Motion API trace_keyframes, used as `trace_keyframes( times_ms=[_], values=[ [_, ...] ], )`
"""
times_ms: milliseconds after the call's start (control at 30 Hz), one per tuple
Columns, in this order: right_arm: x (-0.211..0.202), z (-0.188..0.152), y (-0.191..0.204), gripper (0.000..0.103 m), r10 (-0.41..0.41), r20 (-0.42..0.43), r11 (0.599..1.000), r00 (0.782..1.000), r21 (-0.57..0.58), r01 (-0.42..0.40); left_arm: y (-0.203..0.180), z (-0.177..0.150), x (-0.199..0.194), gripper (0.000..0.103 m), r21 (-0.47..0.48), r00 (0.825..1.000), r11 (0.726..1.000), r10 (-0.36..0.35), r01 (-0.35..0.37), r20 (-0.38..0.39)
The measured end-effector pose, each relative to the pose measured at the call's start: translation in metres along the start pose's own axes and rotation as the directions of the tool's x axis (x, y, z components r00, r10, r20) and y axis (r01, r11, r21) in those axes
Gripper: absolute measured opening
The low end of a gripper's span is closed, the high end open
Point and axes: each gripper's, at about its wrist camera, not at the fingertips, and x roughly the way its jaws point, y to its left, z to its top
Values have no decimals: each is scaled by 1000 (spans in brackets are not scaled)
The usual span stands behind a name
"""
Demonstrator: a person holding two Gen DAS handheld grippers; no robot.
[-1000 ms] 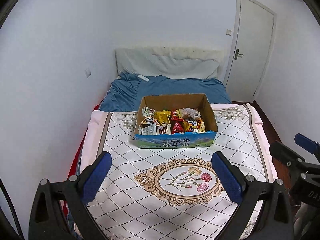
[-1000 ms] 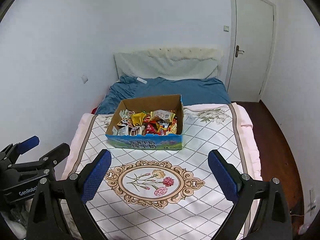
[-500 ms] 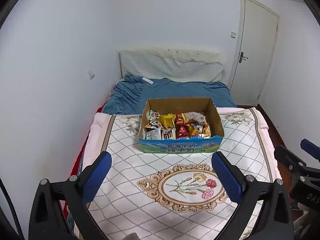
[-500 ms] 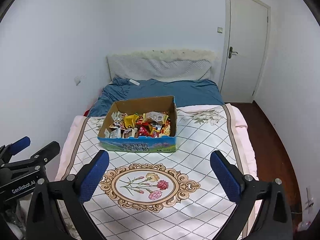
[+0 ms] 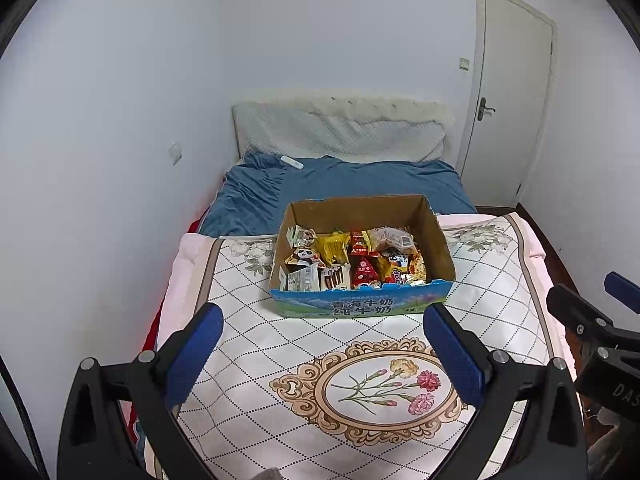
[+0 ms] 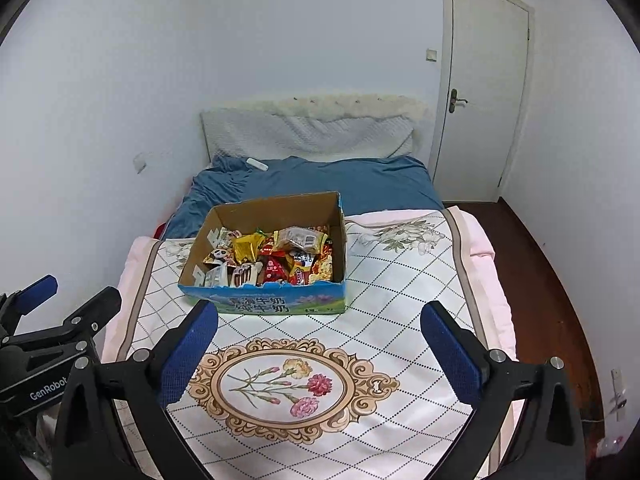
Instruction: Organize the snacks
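Both your left gripper and right gripper are hovering with jaws spread wide, gripping nothing, short of the cardboard box; mixed snack packets are lying piled inside it on the quilt; that pile could be waiting for sorting or already gathered.

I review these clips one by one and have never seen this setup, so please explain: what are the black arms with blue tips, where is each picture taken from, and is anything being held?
No robot here: a person holds a two-finger gripper in each hand, each carrying a wide-angle camera that looks forward along its fingers. One picture comes from the left gripper, the other from the right gripper; each also glimpses its neighbour at the picture's edge. The blue tips are the finger pads. Both grippers are open and hold nothing. Ahead, on a bed, a quilt with a flower medallion carries an open cardboard box full of wrapped snacks. Beyond lie a blue sheet, a padded headboard and a closed white door.
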Motion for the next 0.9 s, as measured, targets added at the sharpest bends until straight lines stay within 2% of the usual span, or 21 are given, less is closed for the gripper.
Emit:
trace_keyframes(
  times_ms=[900],
  values=[
    [7, 5, -4, 103, -22, 4, 1000, 1000, -4, 22, -1, 5, -6, 102, -15, 1000, 1000, -2, 2, 24]
  ],
)
